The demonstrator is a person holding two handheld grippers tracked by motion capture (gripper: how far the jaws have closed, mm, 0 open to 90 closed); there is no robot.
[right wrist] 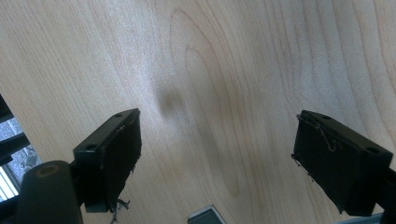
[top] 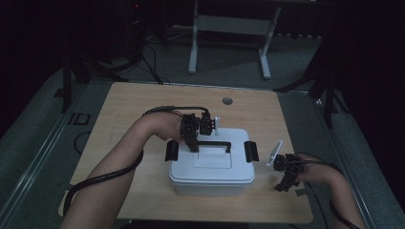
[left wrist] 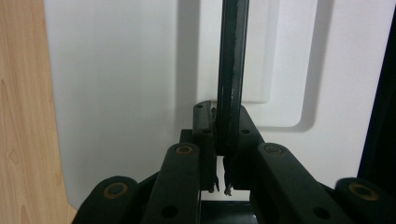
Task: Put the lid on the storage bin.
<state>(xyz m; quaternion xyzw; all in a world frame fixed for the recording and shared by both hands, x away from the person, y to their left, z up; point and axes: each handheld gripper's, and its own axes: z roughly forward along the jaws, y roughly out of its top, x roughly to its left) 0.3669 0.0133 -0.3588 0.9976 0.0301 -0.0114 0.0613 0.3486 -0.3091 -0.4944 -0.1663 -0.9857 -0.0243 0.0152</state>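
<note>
there, handle [left wrist: 232,70] pinched between left jaws

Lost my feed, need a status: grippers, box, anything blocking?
Left gripper shut on black handle of white box lid. Right gripper open over bare table. Side latches in view; nothing blocking.

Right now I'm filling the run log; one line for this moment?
left hand-held gripper: shut on box handle | right hand-held gripper: open over table

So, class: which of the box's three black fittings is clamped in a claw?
The carry handle on the lid, gripped by the left claw; both side latches are untouched.
</note>
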